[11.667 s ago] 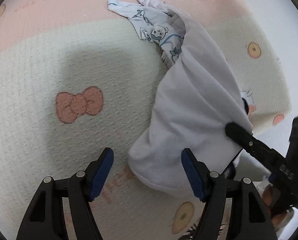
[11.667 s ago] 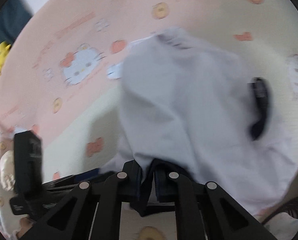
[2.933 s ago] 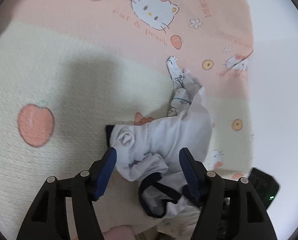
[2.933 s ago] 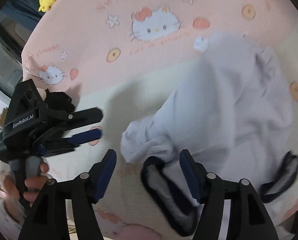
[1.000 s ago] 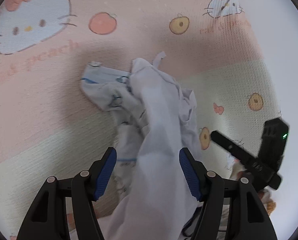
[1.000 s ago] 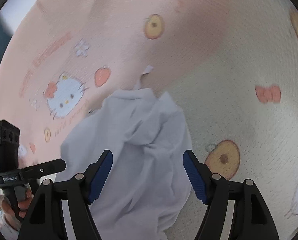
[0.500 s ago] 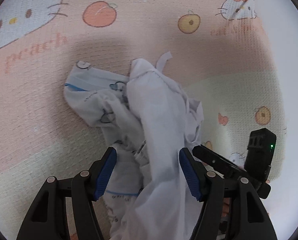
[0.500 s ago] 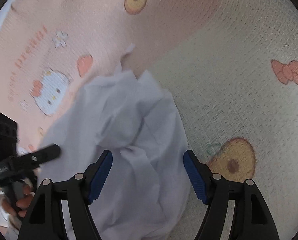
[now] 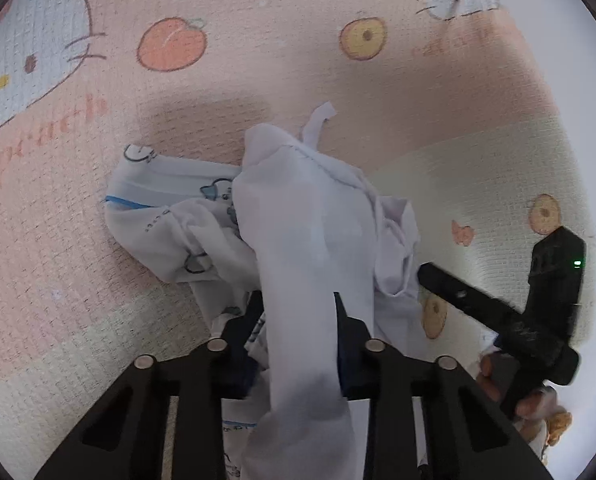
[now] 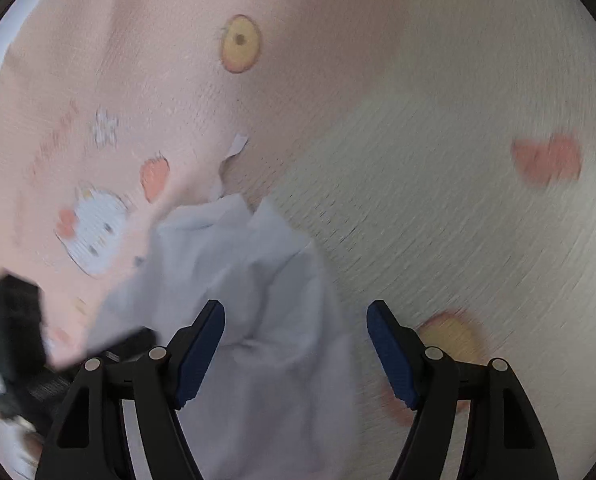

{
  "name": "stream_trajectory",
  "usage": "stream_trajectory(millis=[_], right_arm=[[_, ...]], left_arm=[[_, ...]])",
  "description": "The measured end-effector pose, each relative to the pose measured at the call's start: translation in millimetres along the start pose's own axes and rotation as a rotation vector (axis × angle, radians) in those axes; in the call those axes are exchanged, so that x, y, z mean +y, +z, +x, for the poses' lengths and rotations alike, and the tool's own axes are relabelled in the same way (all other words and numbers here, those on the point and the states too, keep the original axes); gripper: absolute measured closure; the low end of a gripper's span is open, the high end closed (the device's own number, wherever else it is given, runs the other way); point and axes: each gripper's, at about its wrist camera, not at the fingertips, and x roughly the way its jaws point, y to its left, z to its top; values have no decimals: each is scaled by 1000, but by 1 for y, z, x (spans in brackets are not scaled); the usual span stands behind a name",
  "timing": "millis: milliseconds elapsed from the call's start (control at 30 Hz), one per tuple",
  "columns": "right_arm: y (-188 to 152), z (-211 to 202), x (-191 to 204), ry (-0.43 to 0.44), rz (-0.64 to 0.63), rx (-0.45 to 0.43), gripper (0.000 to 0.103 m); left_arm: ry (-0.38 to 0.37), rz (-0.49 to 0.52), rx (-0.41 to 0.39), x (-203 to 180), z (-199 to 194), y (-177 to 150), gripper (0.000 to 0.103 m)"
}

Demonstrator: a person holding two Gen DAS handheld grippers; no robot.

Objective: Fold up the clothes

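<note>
My left claw (image 9: 298, 320) was wide a moment ago; now it has pinched shut on the white shirt (image 9: 310, 232). The shirt lies bunched on the pink blanket (image 9: 258, 60). My right claw (image 10: 296, 344), at 3 o'clock, is wide open.
</note>
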Motion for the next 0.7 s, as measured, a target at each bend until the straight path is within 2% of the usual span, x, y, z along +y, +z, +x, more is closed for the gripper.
stream_trajectory(millis=[67,133,200,267,400,433,467,500,567,633,667,700], right_arm=[[-1,6,-4,-4,19,17,28],[-1,6,-2,27,23,-10,28],[0,10,3,43,-10,1,28],[-1,13,18,-23,-95,-9,28],[-7,24,49,-216,-315,-24,30],[-8,25,52,-226,-333,-31,30],[-9,26,56,-236,-351,-38,37],[-10,27,58,-239,-365,-45,48],[-8,26,59,-210,-363,-46,60],[-7,23,61,-185,-359,-40,77],[-7,22,62,-173,-357,-38,89],[-6,20,62,-161,-354,-36,90]], left_arm=[[17,24,-16,0,-1,-1,88],[34,49,-32,-1,-3,-2,89],[23,42,-34,3,-3,-3,89],[13,20,-23,8,-2,-2,89],[-3,-8,-7,14,0,-1,89],[-6,-10,-4,15,1,-2,89],[-10,-12,-2,16,1,-2,89],[-10,-12,-1,16,2,-2,89],[-7,-10,-3,15,2,-2,89],[-4,-3,-6,14,3,-2,89],[-2,0,-10,13,2,-2,89],[0,4,-13,11,2,-3,89]])
